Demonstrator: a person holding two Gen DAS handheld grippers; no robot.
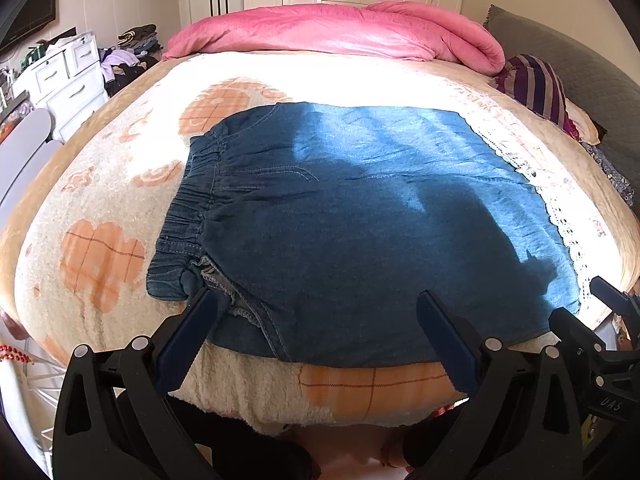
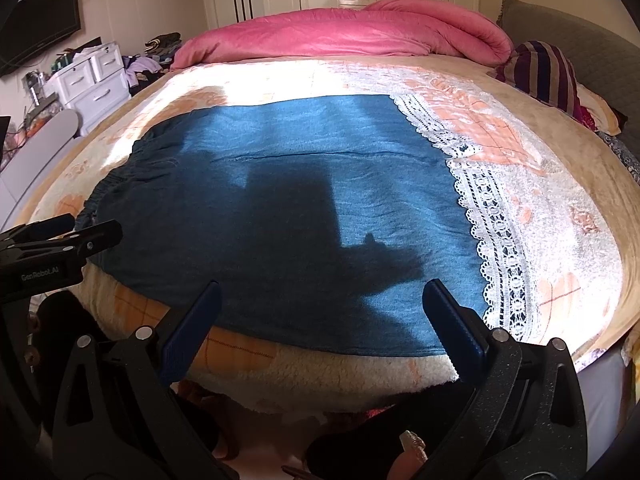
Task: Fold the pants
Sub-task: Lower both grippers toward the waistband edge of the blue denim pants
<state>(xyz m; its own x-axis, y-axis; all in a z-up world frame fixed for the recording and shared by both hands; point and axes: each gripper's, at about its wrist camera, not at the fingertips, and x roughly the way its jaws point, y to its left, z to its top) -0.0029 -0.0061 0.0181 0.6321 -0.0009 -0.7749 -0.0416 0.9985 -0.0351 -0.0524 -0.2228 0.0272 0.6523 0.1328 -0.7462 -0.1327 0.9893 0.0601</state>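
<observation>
Blue denim pants (image 1: 360,208) lie flat on the bed, elastic waistband (image 1: 188,208) to the left, white lace hem (image 1: 560,220) to the right. They also show in the right wrist view (image 2: 280,220), with the lace hem (image 2: 492,240) at right. My left gripper (image 1: 318,304) is open and empty, hovering over the near edge by the waistband. My right gripper (image 2: 322,294) is open and empty over the near edge close to the hem. Each gripper shows at the edge of the other's view: the right one (image 1: 612,300), the left one (image 2: 60,236).
The bed has a cream and orange fleece blanket (image 1: 104,256). A pink duvet (image 1: 340,32) is bunched at the far side, a striped pillow (image 1: 540,84) at the right. White drawers (image 1: 68,80) and a clothes pile stand left of the bed.
</observation>
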